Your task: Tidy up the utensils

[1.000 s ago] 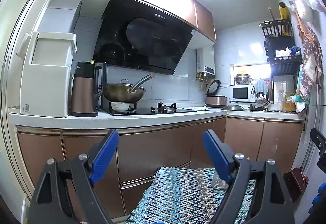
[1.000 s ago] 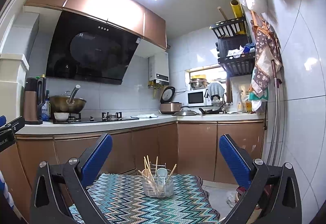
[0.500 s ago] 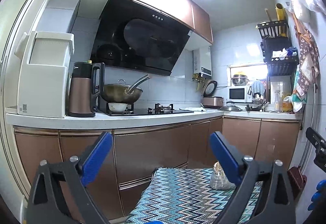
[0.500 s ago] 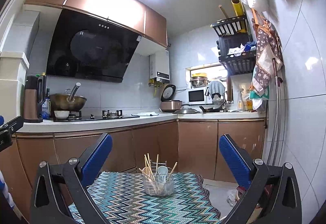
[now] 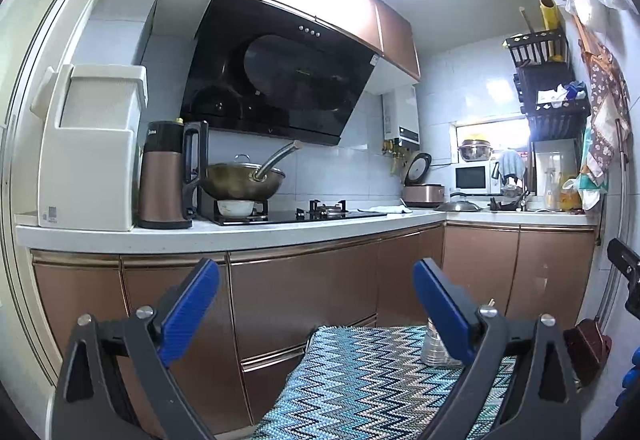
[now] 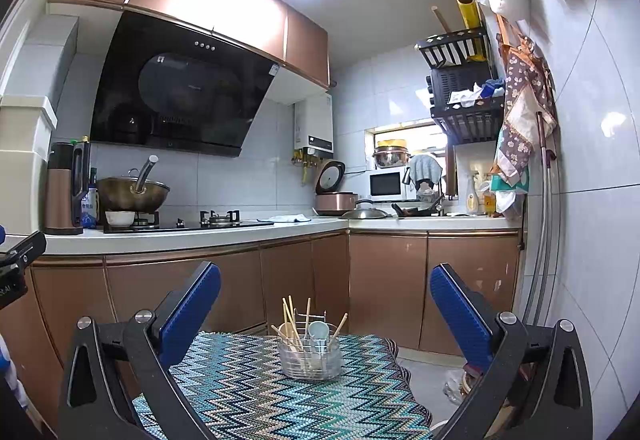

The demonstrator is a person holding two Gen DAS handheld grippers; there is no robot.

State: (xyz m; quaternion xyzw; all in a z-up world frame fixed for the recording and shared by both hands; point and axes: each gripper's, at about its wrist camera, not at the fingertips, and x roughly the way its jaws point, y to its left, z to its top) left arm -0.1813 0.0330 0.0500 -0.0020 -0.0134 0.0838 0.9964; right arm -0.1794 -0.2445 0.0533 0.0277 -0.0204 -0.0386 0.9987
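Observation:
A clear utensil holder (image 6: 311, 355) stands on the zigzag-patterned cloth (image 6: 248, 392), holding several wooden chopsticks (image 6: 289, 316) and pale spoons (image 6: 318, 332). My right gripper (image 6: 325, 304) is open, level, well short of the holder, with nothing between its blue pads. My left gripper (image 5: 316, 298) is also wide open and empty. In the left wrist view the holder (image 5: 434, 346) shows only partly behind the right finger (image 5: 440, 310), on the same cloth (image 5: 360, 380).
Brown cabinets (image 6: 240, 292) and a white counter (image 6: 200, 234) run behind the cloth-covered table. On the counter sit a wok (image 6: 134, 193), a kettle (image 5: 168, 175), a rice cooker (image 6: 334, 195) and a microwave (image 6: 390, 183). A black rack (image 6: 464, 91) hangs on the right wall.
The jaws of my left gripper have spread wider apart. Both views have shifted only slightly; the holder and its utensils stand as before.

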